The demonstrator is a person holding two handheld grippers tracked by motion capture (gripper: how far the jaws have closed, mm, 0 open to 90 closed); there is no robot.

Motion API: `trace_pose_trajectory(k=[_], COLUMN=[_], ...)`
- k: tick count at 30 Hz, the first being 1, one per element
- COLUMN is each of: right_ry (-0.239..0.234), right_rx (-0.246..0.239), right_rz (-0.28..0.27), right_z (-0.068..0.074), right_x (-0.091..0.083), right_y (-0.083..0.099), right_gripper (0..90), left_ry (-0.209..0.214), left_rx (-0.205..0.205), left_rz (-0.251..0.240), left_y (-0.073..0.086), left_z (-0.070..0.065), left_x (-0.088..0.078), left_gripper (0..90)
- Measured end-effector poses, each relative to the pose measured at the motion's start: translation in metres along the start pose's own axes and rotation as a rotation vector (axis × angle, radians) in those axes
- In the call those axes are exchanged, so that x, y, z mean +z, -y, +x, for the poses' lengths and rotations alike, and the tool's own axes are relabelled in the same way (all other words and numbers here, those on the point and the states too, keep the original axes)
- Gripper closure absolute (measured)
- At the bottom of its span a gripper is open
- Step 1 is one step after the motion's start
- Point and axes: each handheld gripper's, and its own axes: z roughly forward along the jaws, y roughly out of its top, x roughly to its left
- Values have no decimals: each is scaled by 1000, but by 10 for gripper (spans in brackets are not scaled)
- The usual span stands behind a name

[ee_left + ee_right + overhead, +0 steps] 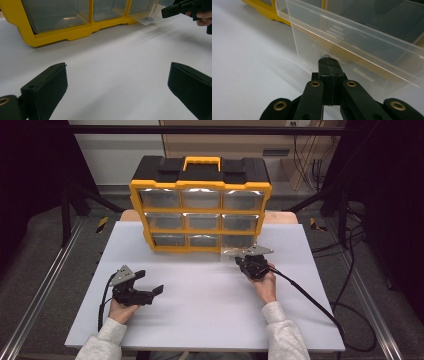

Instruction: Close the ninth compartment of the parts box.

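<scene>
One drawer [352,47] is in play: clear plastic, bottom-right slot of the yellow organizer [200,210], pulled partly out over the counter [200,310]. Your right tongs [329,61] are pressed together at its front face; whether they pinch the pull tab, can't tell. Step looks like drawing it open. Next: pull straight toward you, level. Left tongs [147,285] rest spread wide, well to the left, near side, holding nothing.
</scene>
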Motion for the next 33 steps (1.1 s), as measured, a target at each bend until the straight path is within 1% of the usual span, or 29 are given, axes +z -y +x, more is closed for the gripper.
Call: trace_pose_trajectory(k=[5, 16, 21, 33], right_ry=[10, 29, 29, 30], right_rx=[6, -8, 0, 7], right_rz=[-7, -4, -8, -10], right_z=[-3, -7, -9, -13], right_x=[0, 3, 3, 6], right_y=[-3, -9, -12, -16], right_gripper=[900, 900, 900, 900], left_ry=[1, 1, 1, 2], left_rx=[2, 2, -3, 0], left_rz=[-1, 1, -1, 1], left_y=[0, 0, 0, 0], left_z=[0, 0, 1, 0], left_x=[1, 0, 0, 0], left_gripper=[19, 19, 19, 19])
